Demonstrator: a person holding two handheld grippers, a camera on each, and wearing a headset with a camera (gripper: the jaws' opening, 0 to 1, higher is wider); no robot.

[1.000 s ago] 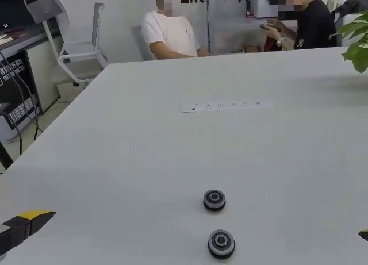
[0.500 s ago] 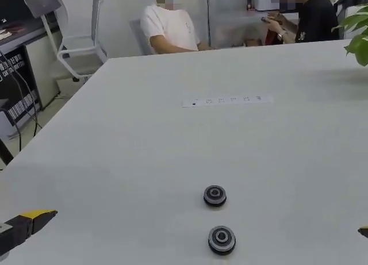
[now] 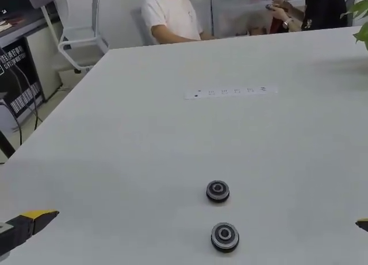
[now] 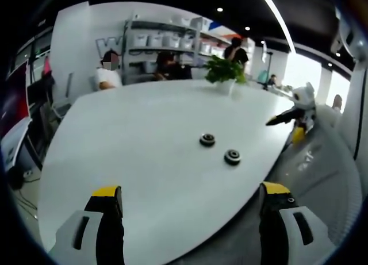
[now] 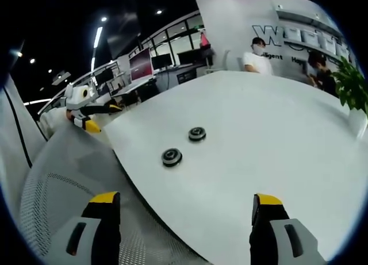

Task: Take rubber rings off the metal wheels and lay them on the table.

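Here, near wheel (image 3: pixel 225 237), far wheel (image 3: pixel 218 191), black-rimmed, flat

Open-plan office; long white meeting table (image 3: pixel 144 133); swivel chair (image 3: pixel 80 34); desk monitors (image 5: pixel 141 64); wall shelving (image 4: pixel 167 41); seated people (image 3: pixel 172 20).

left gripper (image 4: pixel 191 189): jaws spread wide, nothing between them
right gripper (image 5: pixel 186 197): same deal, jaws wide apart, holding nothing
spacing: well apart, one out on each side, pointing roughly toward each other
head view: left one's yellow tip pokes in bottom left, right one's at the right edge
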